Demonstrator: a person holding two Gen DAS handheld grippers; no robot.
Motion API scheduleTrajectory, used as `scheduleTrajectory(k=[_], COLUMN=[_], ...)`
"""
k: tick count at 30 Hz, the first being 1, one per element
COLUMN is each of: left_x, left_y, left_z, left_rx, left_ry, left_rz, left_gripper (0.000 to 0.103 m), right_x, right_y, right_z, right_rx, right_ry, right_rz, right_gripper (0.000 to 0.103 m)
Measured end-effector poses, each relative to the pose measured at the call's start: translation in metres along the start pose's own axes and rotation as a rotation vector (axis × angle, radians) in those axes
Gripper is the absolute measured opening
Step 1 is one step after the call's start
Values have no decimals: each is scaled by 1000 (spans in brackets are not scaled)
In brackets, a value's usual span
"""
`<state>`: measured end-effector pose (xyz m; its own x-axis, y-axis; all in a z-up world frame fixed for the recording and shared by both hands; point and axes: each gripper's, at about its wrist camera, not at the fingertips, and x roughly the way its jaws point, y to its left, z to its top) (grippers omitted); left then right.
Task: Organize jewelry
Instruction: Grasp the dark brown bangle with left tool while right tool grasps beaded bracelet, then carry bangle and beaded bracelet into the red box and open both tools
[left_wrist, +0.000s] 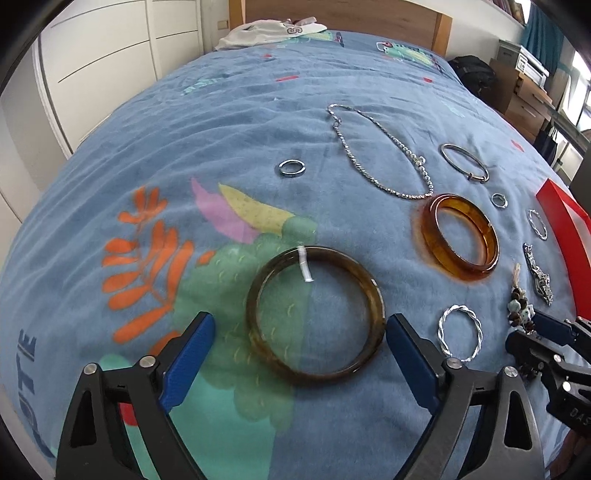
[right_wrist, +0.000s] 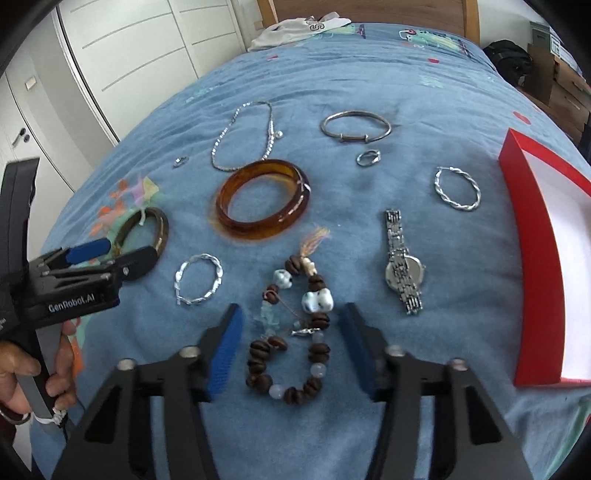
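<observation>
Now the left tool (left_wrist: 301, 328) hovers low over the bed (left_wrist: 240, 122), its blue pads spread wide on either side of the dark green-brown bangle (left_wrist: 316, 314), which lies flat on the blue blanket with a small white tag on its far rim; neither pad looks to be touching it. Over on the other side, the right tool (right_wrist: 291, 332) is also spread wide, its pads flanking the beaded bracelet (right_wrist: 291, 332) of brown and pale beads with a little tassel, and nothing is gripped there either. Taking the amber bangle (right_wrist: 263, 199) as the landmark: the silver chain necklace (right_wrist: 245, 136) lies just beyond it, nearly touching its far edge; a small silver ring (right_wrist: 180, 161) sits off to its far left; the thin silver bangle (right_wrist: 355, 126) and a second small ring (right_wrist: 368, 157) lie beyond and to its right. Nearer than the amber bangle and to its left rests a twisted silver bracelet (right_wrist: 199, 282), close by the green-brown bangle; a second twisted silver hoop (right_wrist: 457, 188) lies well to its right. The silver watch (right_wrist: 403, 267) is stretched out straight, nearer and to the right of the amber bangle, between the beads and the red box (right_wrist: 535, 236), which stands open with a white inside at the far right edge of the bed.
</observation>
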<state>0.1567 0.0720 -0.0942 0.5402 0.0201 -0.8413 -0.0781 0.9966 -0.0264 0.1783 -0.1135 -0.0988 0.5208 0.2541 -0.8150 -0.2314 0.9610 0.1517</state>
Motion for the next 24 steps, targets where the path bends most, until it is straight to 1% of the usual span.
scheduleTrajectory(k=[1, 2, 3, 5, 8, 10, 11, 12, 13, 16, 20, 24], left_x=[1, 3, 5, 10, 10, 8, 7, 5, 3, -2, -20, -48], left_y=[-1, -2, -2, -3, -5, -5, -5, -5, -6, -5, -7, -24], left_z=[0, 0, 0, 1, 3, 3, 4, 3, 3, 2, 5, 16], left_rx=[2, 1, -2, -4, -1, -1, 0, 4, 8, 7, 10, 40], left_ry=[2, 8, 15, 24, 17, 12, 12, 10, 6, 1, -22, -59], left_rz=[-2, -5, -6, -4, 4, -2, 0, 2, 2, 4, 6, -24], left_gripper=[87, 86, 86, 86, 85, 77, 77, 77, 77, 77, 77, 77], right_x=[0, 0, 0, 0, 0, 0, 0, 0, 0, -6, -25, -58], right_y=[-1, -3, -4, -5, -4, -5, -6, -6, -8, -6, -5, -15], right_z=[0, 0, 1, 2, 2, 1, 1, 1, 2, 3, 5, 11], right_rx=[1, 1, 2, 0, -12, -12, -6, -1, 6, 3, 18, 47], right_ry=[1, 4, 8, 13, 15, 15, 17, 19, 23, 17, -15, -80], right_rz=[0, 0, 3, 6, 0, 4, 13, 19, 30, 53, 89, 105], right_gripper=[36, 28, 24, 22, 22, 22, 21, 17, 15, 14, 13, 13])
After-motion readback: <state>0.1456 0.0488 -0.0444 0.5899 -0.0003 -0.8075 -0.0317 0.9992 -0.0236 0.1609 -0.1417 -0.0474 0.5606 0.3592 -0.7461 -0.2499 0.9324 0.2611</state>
